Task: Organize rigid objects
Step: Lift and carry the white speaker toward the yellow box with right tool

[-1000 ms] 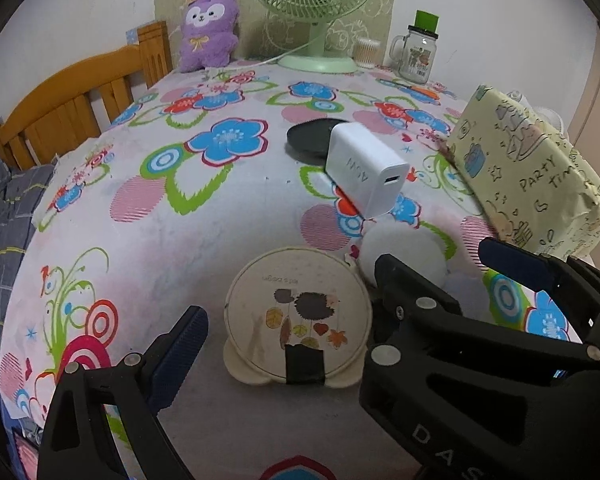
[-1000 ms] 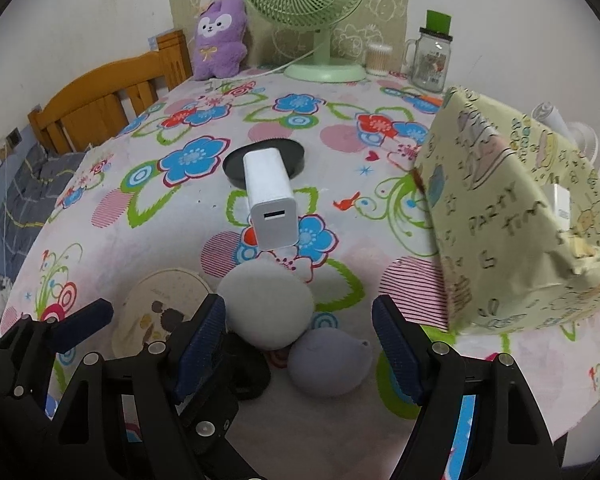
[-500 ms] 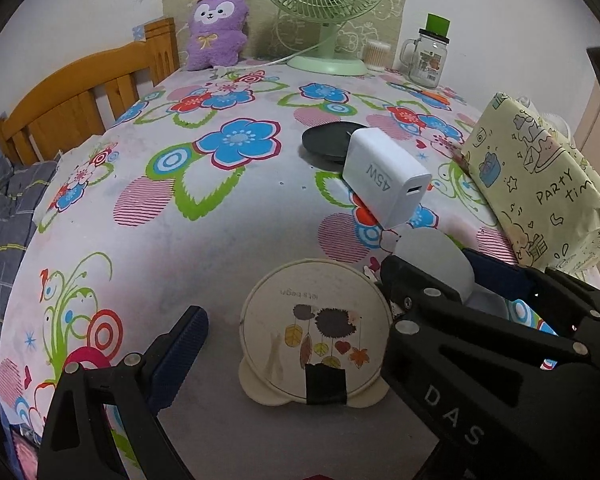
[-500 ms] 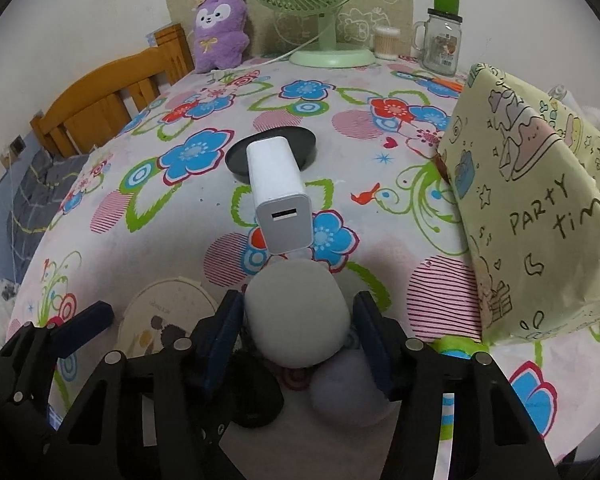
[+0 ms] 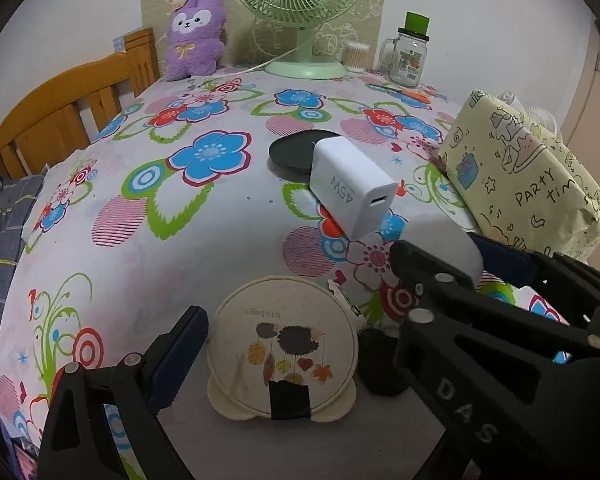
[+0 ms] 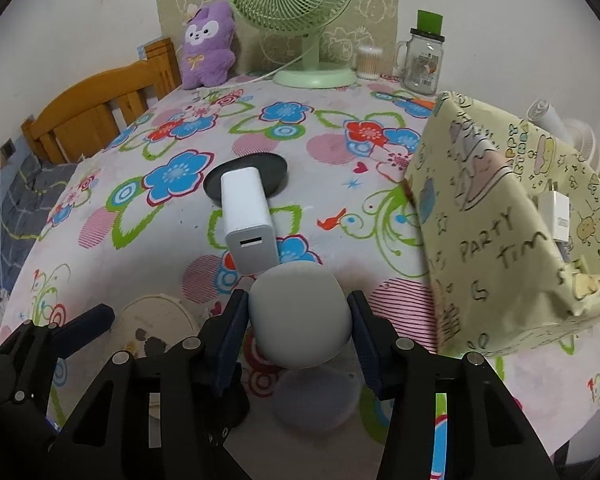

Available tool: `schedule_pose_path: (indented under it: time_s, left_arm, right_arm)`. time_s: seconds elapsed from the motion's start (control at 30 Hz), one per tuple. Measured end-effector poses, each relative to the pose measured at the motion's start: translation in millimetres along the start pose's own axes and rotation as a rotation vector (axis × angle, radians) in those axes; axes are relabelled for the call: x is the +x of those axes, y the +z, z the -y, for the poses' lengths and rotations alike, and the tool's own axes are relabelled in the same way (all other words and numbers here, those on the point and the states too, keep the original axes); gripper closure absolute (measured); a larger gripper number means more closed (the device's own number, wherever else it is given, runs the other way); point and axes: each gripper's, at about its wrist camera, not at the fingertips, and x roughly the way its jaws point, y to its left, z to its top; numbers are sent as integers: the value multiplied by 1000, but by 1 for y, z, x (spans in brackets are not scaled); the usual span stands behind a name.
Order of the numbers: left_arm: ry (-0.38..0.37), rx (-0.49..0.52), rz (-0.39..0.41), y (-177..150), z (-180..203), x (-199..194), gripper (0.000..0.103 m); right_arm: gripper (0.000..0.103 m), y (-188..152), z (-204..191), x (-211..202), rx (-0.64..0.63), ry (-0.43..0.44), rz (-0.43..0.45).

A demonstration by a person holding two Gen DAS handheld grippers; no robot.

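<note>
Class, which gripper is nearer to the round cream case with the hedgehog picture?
Left. The left gripper hangs open right over the cream case; the right gripper, closing on the grey ball, sits off to its side.

The white charger [image 5: 352,188] reads "45W". The yellow wrapped box [image 5: 528,184] says "PARTY". The right gripper's [image 5: 476,256] black frame shows "DAS".

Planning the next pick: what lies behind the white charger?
A black round disc lies flat behind the white charger. The charger's far end covers part of the disc, so whether its prongs touch it cannot be seen.
</note>
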Motion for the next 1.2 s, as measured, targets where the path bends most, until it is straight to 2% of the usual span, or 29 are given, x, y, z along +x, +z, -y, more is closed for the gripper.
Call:
schedule_pose_path:
  time_s: [0.33, 0.93, 1.2]
  left_arm:
    - [-6, 0, 9, -14, 13, -15, 5]
    - [-44, 114, 11, -17, 71, -8, 9]
    - [-22, 128, 21, -14, 79, -4, 11]
  right_arm:
    - [50, -20, 8, -21, 3, 39, 4]
    - [50, -41, 64, -32, 125, -35, -9]
    - [50, -42, 75, -31, 156, -8, -18]
